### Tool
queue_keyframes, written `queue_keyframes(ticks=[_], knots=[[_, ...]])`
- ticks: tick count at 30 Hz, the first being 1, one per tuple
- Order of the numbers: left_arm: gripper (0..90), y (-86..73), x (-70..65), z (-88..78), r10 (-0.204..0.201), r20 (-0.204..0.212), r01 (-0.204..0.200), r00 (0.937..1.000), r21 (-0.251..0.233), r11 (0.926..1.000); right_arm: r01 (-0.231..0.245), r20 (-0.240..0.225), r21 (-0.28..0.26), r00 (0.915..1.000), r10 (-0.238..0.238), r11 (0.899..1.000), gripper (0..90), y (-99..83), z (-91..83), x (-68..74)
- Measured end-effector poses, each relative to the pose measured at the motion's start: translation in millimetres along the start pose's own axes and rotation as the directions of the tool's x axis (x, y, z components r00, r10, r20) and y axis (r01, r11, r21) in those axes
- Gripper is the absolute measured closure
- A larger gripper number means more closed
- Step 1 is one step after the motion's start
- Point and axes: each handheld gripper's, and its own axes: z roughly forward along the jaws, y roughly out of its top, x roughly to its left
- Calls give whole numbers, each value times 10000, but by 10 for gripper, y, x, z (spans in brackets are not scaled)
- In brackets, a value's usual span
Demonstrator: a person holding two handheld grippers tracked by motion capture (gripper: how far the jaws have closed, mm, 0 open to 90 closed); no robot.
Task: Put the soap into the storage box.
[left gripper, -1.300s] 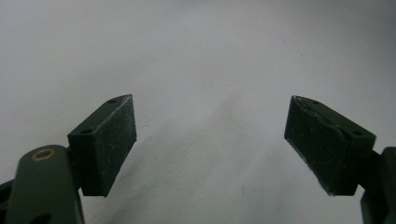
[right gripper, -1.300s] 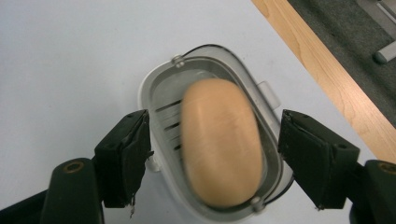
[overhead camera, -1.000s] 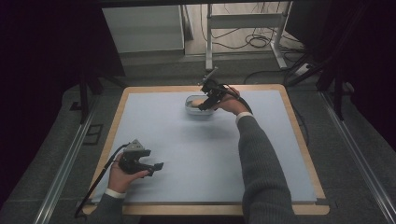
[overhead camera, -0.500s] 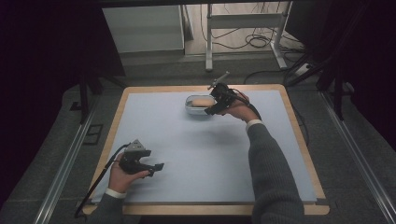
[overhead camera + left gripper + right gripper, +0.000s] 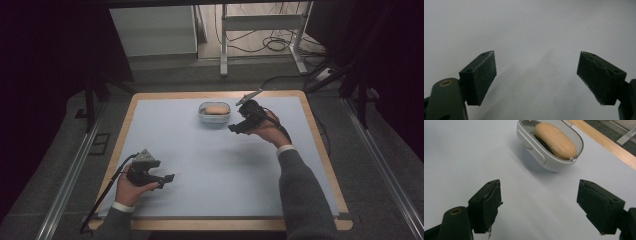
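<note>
Resting near the front left of the table, the left gripper (image 5: 167, 178) sits in the person's left hand (image 5: 131, 189), jaws spread wide with nothing between them; in the left gripper view its two black pads (image 5: 481, 77) hang over bare pale-blue mat (image 5: 200, 165), touching nothing. Further back and to the right, the right gripper (image 5: 234, 128) is held in the right hand (image 5: 267, 131), grey sleeve (image 5: 305, 200) trailing down to the bottom edge. Its jaws have just been opening and stand well apart, empty, pads clear of everything; in the right gripper view only mat lies between them. Just beyond and to the left of that gripper, near but not touching, sits the soap dish (image 5: 214, 114), a white oval tray on the mat toward the far edge of the table. A tan bar of soap (image 5: 555, 140) lies inside it on a dark insert, lengthwise. Nothing stands between the right jaws and the dish. The mat covers most of the wooden tabletop (image 5: 320, 150), whose border shows all round. Behind the table, a metal stand (image 5: 260, 30) and loose cables (image 5: 277, 45) are on the floor. Count: two grippers, one dish, one soap bar, one mat.
</note>
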Motion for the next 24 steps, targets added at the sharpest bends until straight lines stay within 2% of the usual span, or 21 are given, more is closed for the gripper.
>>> queue_keyframes(ticks=[5, 7, 13, 19, 24], knots=[[162, 2, -8, 5, 3, -11, -3, 10000, 5, 10000, -140, -13, -225, 9999, 140, 9996, 198, -153, -108, 59], [162, 3, -13, 7, 11, -7, -11, 10000, 21, 10000, -22, 50, -307, 10000, 24, 9995, 198, -216, -150, 81], [161, 7, -25, 12, 61, 2, -61, 10000, 49, 10000, -102, 170, -519, 9998, 111, 9986, 197, -419, -273, 153], [161, 9, -36, 12, 103, -23, -102, 9999, 56, 9999, -326, 594, -820, 9975, 376, 9961, 198, -698, -390, 264], [161, 10, -36, 5, 82, -81, -82, 9999, 60, 9999, -440, 748, -971, 9959, 514, 9943, 198, -916, -456, 364]])
